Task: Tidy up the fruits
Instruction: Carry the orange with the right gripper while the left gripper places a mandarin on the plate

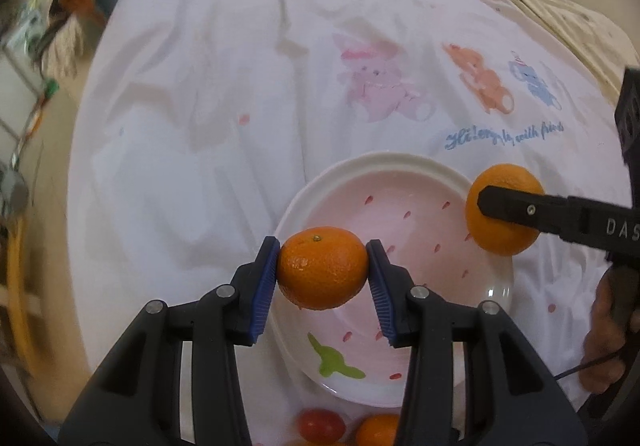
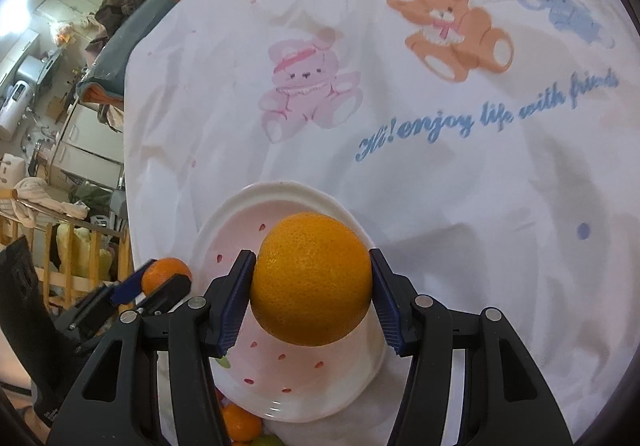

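- The left gripper was clamped on a small round orange mandarin, held above the pink strawberry-patterned ceramic plate, apparently for placing.
- At three o'clock, the right gripper squeezed a larger yellow-orange citrus over the plate's rim.
- Beyond lay the white bear-printed cloth.

oranges orange | plate pink, red flecks | cloth white, bear print

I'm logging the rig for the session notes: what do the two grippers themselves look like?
Both match: the left gripper and right gripper have black plastic linkage arms with silver pivot pins and ribbed blue finger pads. From the left wrist view, the right gripper's side shows white lettering starting "DAS" and a small screw; a thin dark cable trails beneath the hand holding it.
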The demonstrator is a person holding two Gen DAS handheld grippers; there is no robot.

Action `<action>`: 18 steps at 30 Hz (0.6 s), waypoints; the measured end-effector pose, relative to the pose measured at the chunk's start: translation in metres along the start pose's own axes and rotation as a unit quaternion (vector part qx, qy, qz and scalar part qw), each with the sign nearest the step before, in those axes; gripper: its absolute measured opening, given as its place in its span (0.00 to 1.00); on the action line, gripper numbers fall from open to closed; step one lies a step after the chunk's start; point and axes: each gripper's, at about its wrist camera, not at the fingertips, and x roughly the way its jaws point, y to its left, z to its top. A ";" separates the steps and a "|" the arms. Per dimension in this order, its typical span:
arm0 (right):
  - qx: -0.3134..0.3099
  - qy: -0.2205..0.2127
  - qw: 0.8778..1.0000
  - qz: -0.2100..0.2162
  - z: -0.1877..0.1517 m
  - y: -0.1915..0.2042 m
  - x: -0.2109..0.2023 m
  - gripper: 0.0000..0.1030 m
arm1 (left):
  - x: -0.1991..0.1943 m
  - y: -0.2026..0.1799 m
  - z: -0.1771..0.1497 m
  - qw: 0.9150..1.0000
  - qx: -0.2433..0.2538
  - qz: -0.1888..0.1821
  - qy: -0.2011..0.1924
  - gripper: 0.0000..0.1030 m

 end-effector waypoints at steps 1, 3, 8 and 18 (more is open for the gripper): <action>0.006 0.004 1.000 0.005 0.000 -0.002 0.003 0.57 | 0.003 0.000 -0.001 1.000 -0.001 -0.003 0.003 0.39; 0.010 0.011 1.000 0.007 -0.001 -0.003 0.009 0.57 | 0.007 -0.001 -0.002 1.000 0.004 -0.002 0.009 0.39; 0.023 0.018 0.999 0.013 -0.002 -0.007 0.014 0.57 | 0.020 0.003 0.000 0.999 -0.012 -0.023 0.033 0.40; 0.055 0.007 0.998 0.028 0.001 -0.013 0.011 0.59 | 0.025 -0.006 0.007 0.999 0.001 -0.011 0.033 0.47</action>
